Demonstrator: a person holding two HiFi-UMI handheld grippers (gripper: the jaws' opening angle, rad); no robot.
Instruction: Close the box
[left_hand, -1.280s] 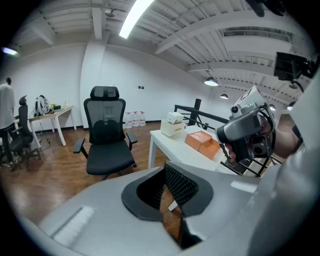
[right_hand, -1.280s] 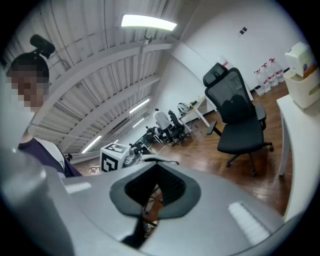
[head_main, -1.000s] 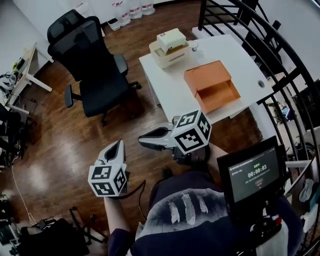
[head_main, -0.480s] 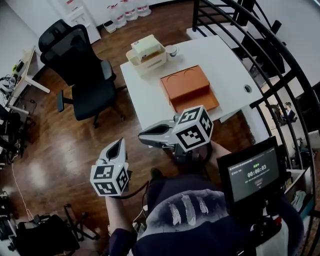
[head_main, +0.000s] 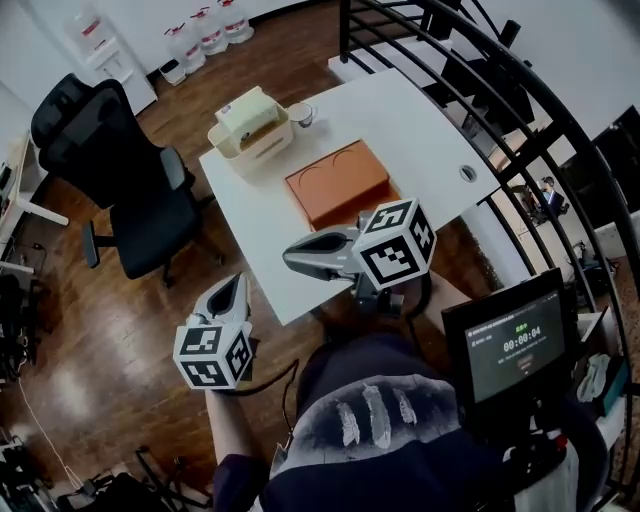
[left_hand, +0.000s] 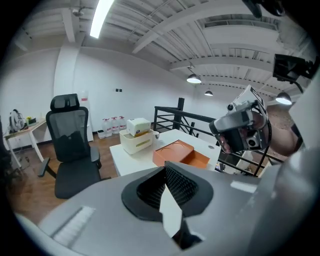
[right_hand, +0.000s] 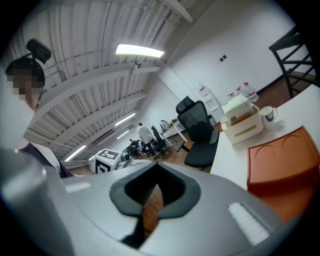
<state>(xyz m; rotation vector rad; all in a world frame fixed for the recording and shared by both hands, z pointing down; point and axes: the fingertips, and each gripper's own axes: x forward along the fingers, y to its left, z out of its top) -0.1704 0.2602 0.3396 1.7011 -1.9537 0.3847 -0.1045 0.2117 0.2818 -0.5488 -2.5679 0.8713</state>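
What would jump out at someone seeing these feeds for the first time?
The orange box lies open in the middle of the white table, the one bright colour in the room. In the foreground the left tongs and right tongs are held empty, tips together, each carrying a black-and-white marker cube. A cream container sits at the table's far left corner.

**Open-plan office workspace**

A black swivel office chair stands on a wood-plank floor beside a white worktop. Another desk (cluttered with gear) stands by the white wall. Water bottles line the wall's foot. A strip light hangs under bare ceiling beams, near a black railing.
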